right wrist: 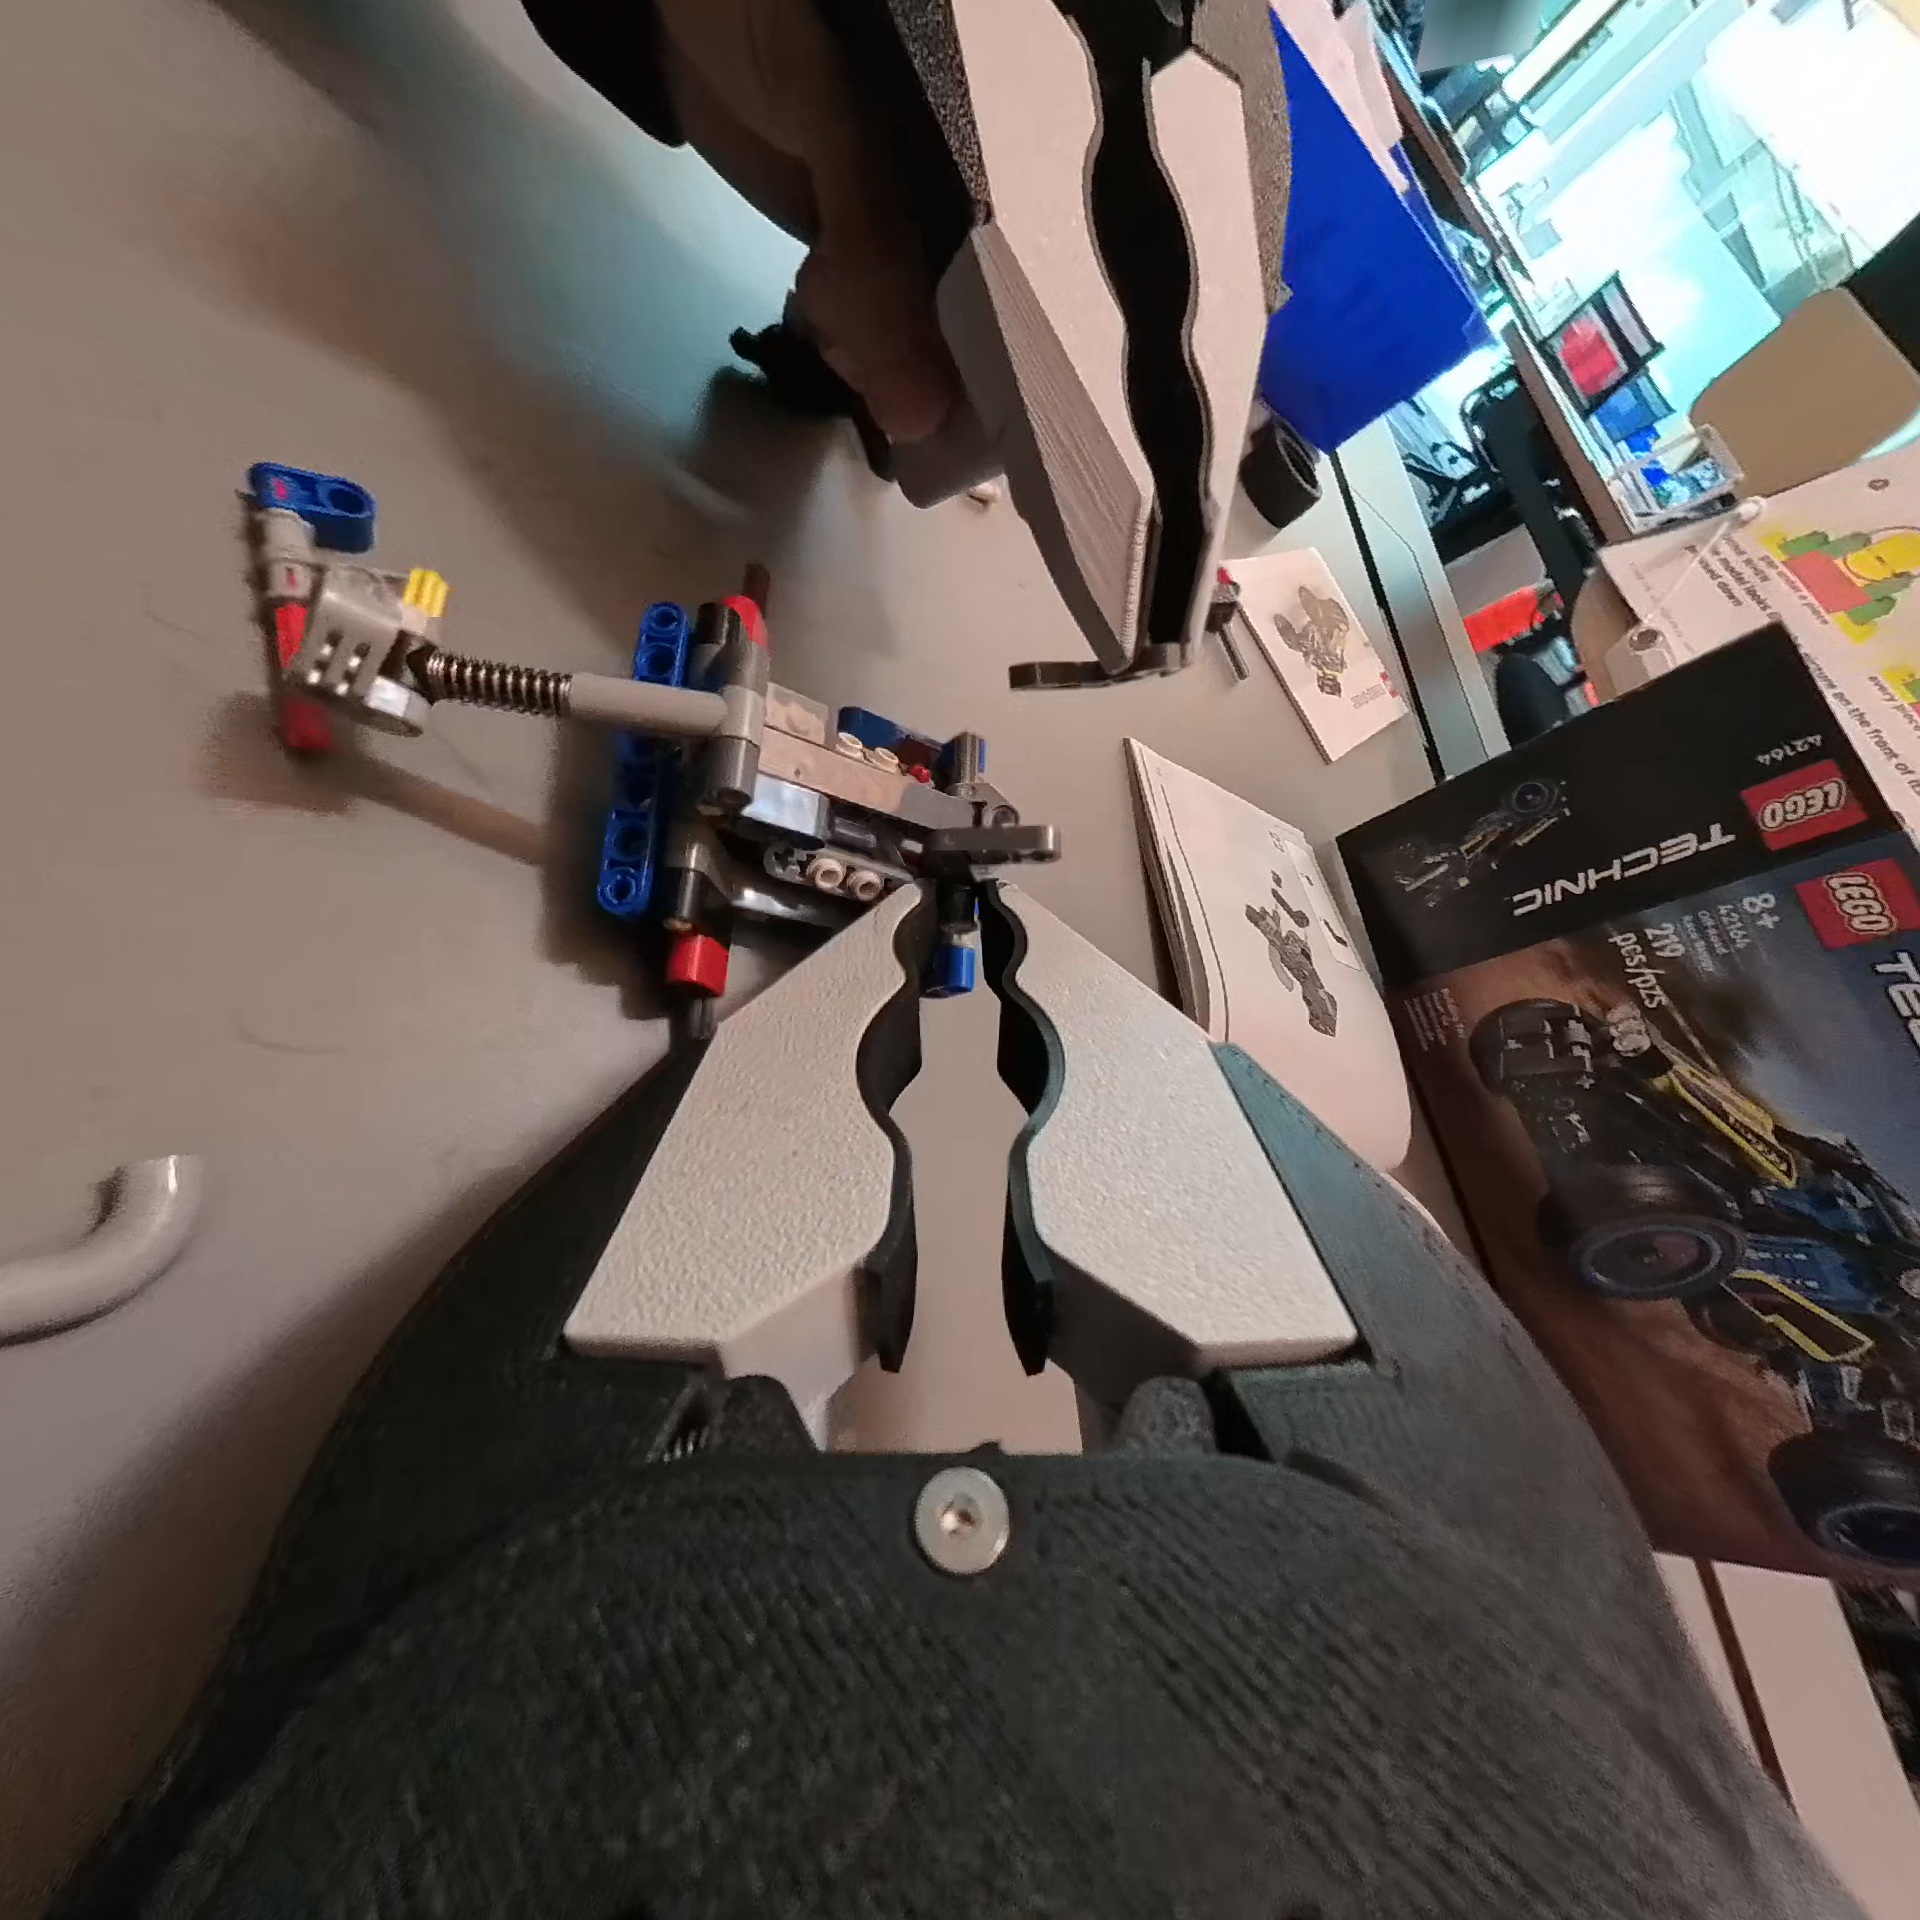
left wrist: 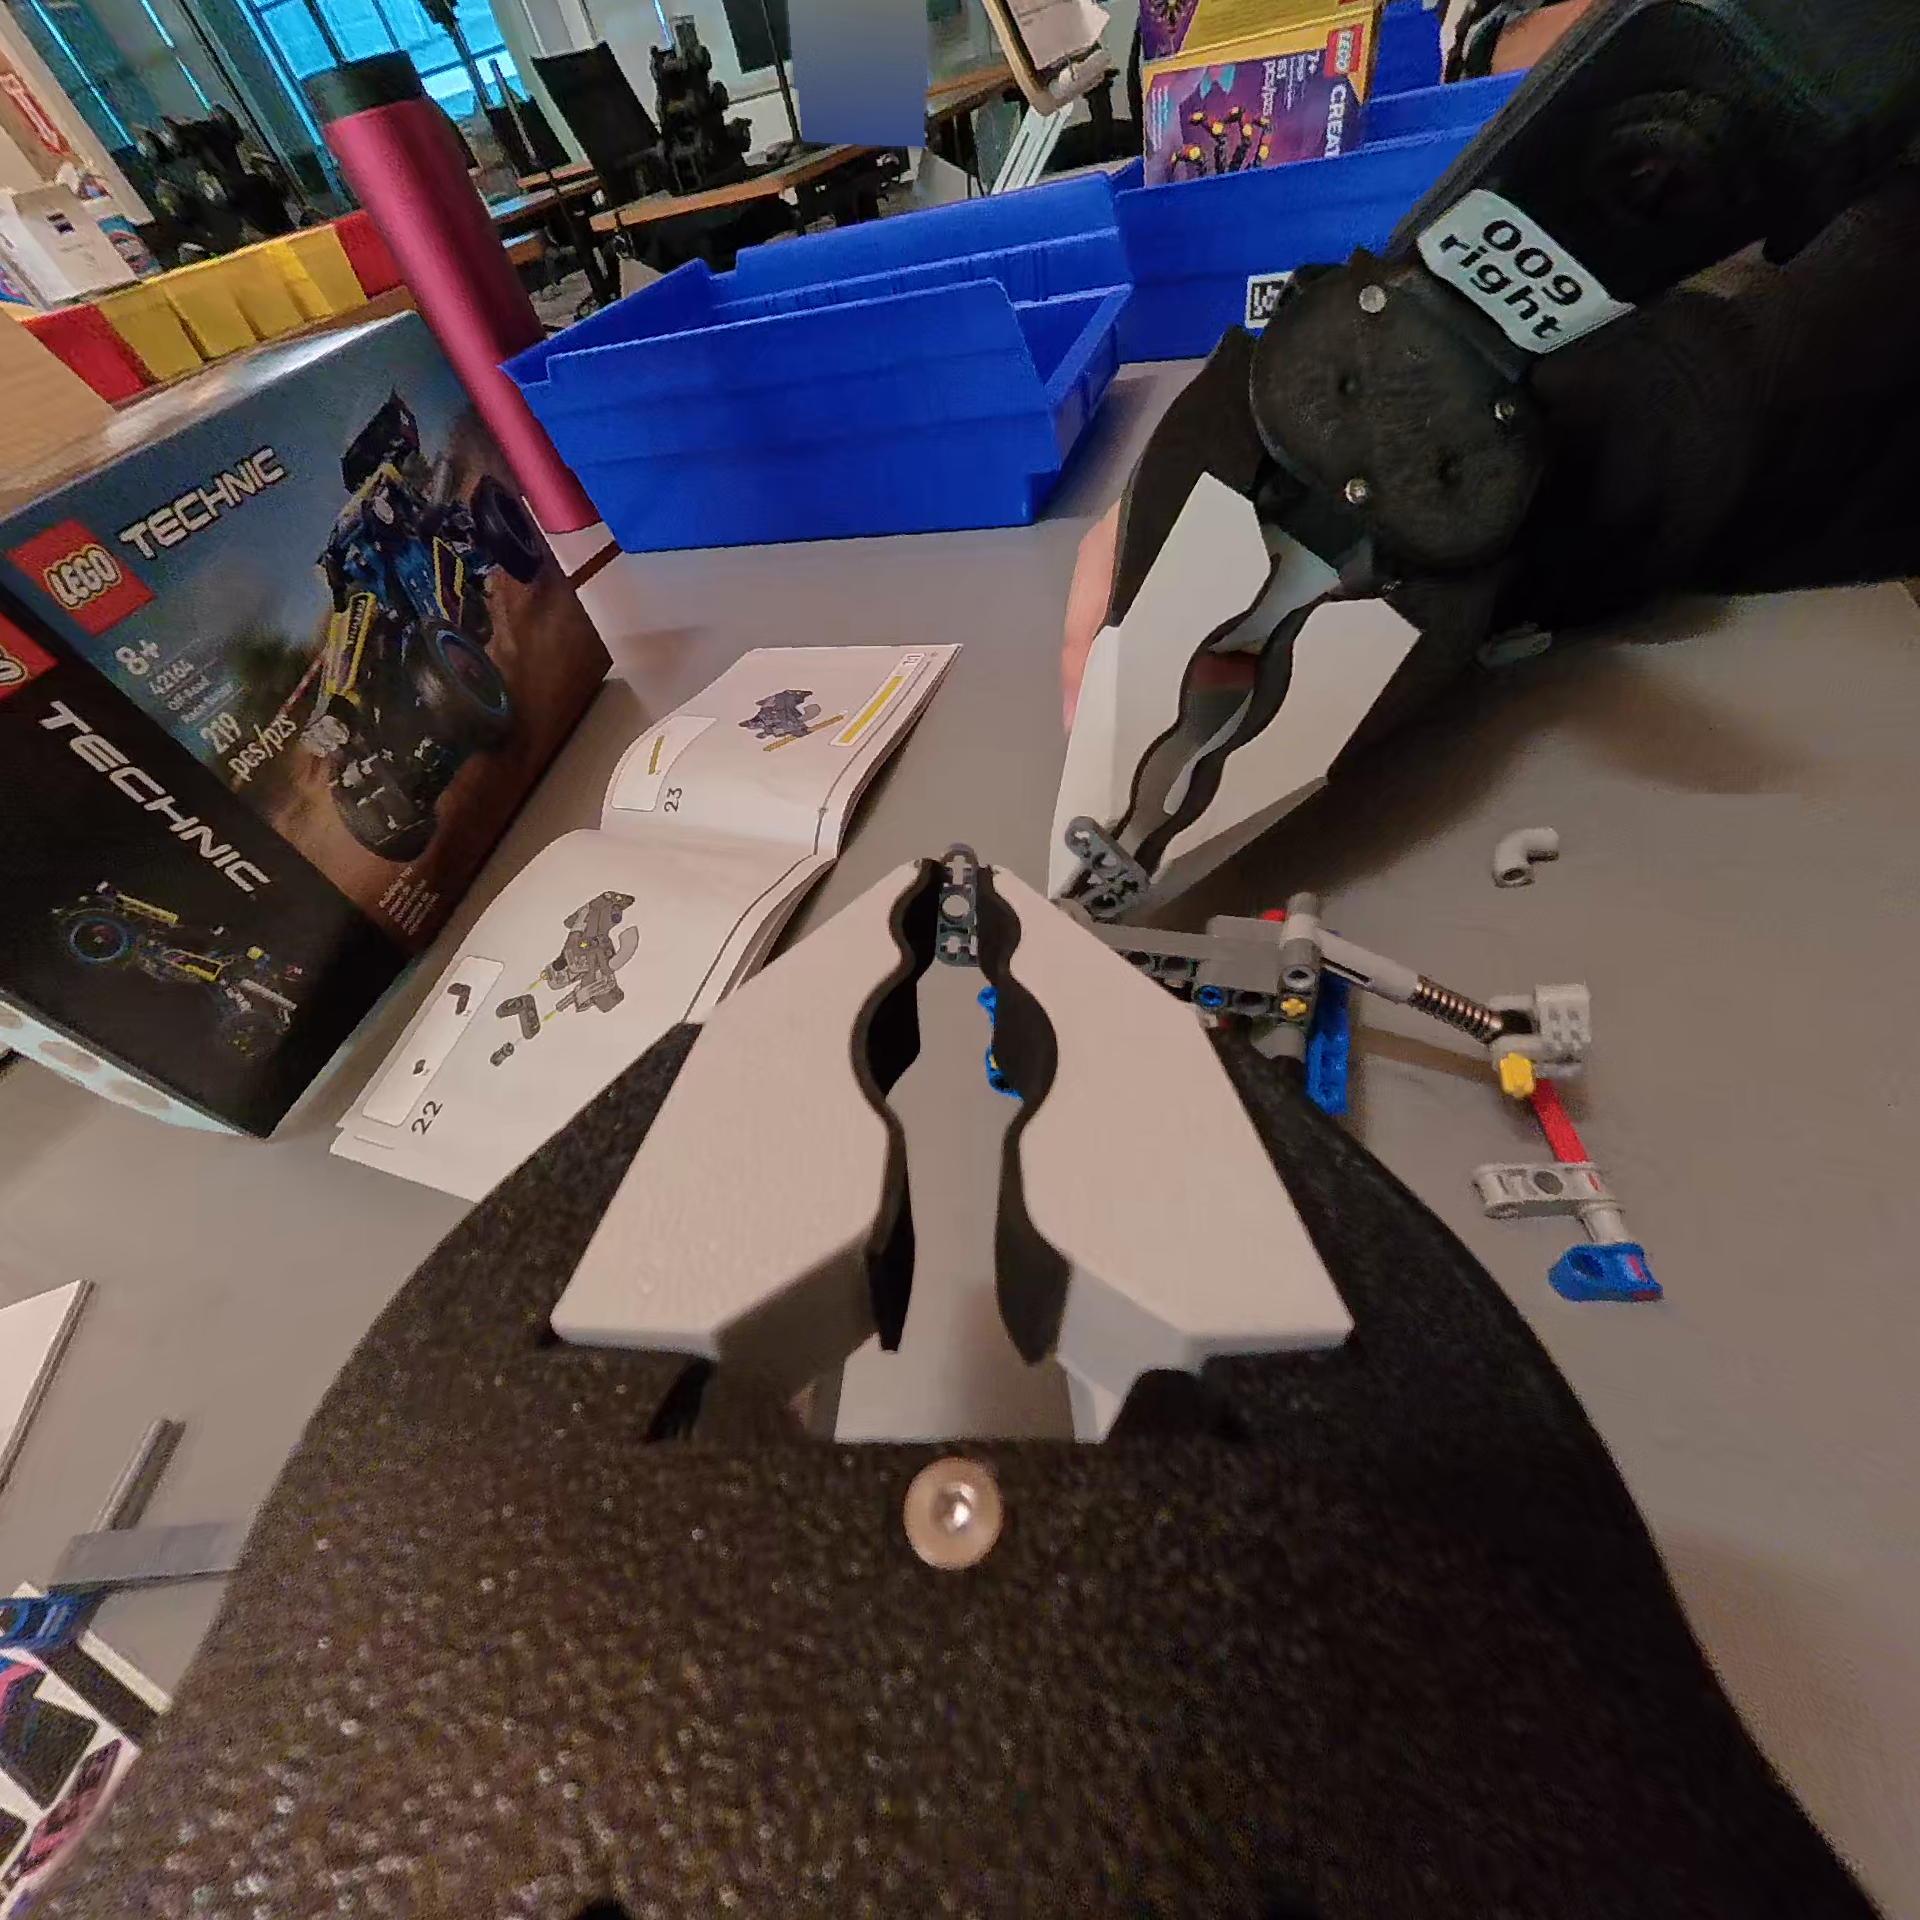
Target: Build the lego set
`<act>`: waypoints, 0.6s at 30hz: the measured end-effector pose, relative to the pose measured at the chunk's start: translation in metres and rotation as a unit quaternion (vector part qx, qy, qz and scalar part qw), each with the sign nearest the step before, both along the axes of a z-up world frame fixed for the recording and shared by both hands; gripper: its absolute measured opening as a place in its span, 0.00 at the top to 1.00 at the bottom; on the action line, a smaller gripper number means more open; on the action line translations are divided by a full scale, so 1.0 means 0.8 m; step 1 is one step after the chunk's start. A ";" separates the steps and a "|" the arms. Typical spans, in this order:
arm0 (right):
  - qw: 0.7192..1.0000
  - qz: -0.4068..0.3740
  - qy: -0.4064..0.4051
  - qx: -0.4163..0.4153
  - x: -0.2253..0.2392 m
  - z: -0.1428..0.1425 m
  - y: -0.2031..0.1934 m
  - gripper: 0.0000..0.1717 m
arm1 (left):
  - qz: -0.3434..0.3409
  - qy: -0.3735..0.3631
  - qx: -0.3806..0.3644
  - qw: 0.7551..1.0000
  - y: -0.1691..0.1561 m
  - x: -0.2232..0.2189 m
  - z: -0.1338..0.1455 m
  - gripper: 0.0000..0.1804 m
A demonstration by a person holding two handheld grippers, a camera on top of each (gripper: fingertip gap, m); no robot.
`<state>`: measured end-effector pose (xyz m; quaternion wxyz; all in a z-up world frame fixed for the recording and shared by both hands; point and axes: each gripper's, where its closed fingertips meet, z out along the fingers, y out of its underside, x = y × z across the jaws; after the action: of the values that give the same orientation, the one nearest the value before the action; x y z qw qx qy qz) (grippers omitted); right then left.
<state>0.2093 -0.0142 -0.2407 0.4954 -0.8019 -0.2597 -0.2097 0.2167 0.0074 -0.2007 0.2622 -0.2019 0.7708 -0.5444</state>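
One partly built brick model (right wrist: 769, 800) of grey, blue and red pieces lies on the grey table (left wrist: 1714, 1039), with one sprung grey rod (right wrist: 561, 691) running out from it to a cluster of light grey, yellow and red parts. The right gripper (right wrist: 956, 894) reaches in low from the model's near end, its fingers nearly together and pinching a dark pin beneath a dark grey beam (right wrist: 992, 840) at the model's edge. The left gripper (left wrist: 958, 883) pinches a second, short dark grey beam (left wrist: 956, 909) between its tips, holding it up in the air just beside the model; in the right wrist view it comes down from above with a hand (right wrist: 883, 343) behind it. One small loose grey elbow piece (left wrist: 1525, 854) lies apart on the table. One instruction booklet (left wrist: 665, 883) lies open beyond the model, and two toy boxes (left wrist: 260, 675) stand just beside it. One dark red bottle (left wrist: 447, 281) stands behind the boxes. At least two blue bins (left wrist: 831, 416) sit at the back of the table; what lies inside the nearer one cannot be seen, while another toy box (left wrist: 1257, 94) stands in the farther one.
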 end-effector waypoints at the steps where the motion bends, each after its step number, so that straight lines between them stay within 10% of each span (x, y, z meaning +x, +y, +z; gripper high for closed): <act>1: 1.000 0.005 0.005 0.000 0.000 0.001 -0.002 0.95 | 0.004 -0.002 -0.004 1.000 0.000 0.000 0.002 0.98; 7: 0.997 0.037 0.069 -0.017 -0.002 0.018 -0.023 0.73 | 0.041 -0.008 -0.049 0.998 -0.002 -0.001 0.020 0.98; 12: 0.975 -0.011 0.185 0.121 0.004 0.095 -0.003 0.81 | 0.102 -0.005 -0.094 0.990 -0.004 0.005 0.050 0.98; 18: 0.968 -0.006 0.213 0.132 -0.012 0.090 0.013 0.88 | 0.102 -0.027 -0.101 0.989 -0.019 -0.004 0.074 0.98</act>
<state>0.1996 -0.0038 -0.1690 0.6395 -0.7572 -0.1140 -0.0694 0.2134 -0.0080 -0.1412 0.3153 -0.2898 0.6799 -0.5952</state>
